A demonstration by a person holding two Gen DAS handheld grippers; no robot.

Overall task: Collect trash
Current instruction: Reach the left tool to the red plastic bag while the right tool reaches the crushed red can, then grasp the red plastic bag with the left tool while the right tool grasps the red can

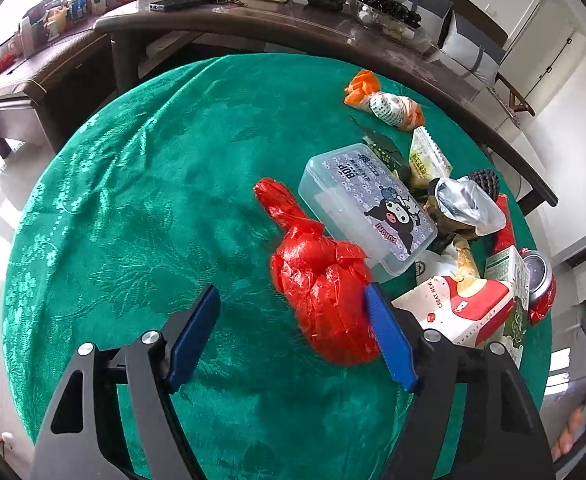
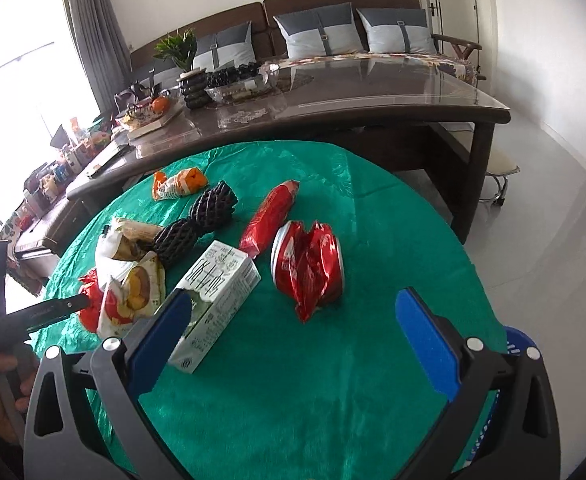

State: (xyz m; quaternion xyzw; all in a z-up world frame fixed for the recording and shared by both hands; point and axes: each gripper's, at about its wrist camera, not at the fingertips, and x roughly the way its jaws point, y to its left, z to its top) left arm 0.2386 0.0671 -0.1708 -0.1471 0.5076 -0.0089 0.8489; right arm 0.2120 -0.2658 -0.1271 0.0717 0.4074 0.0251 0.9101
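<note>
Your red bag (image 1: 325, 292): right flank hidden behind one of the fingers (image 1: 389, 336). Your carton (image 2: 213, 296): near corner covered likewise. Wrapper print: too small to read.

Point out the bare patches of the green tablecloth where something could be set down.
Free: the wide stretch of green tablecloth left of the red plastic bag, and the cloth nearest the right gripper, below the crushed can. Crowded: from the clear plastic box to the carton.
</note>
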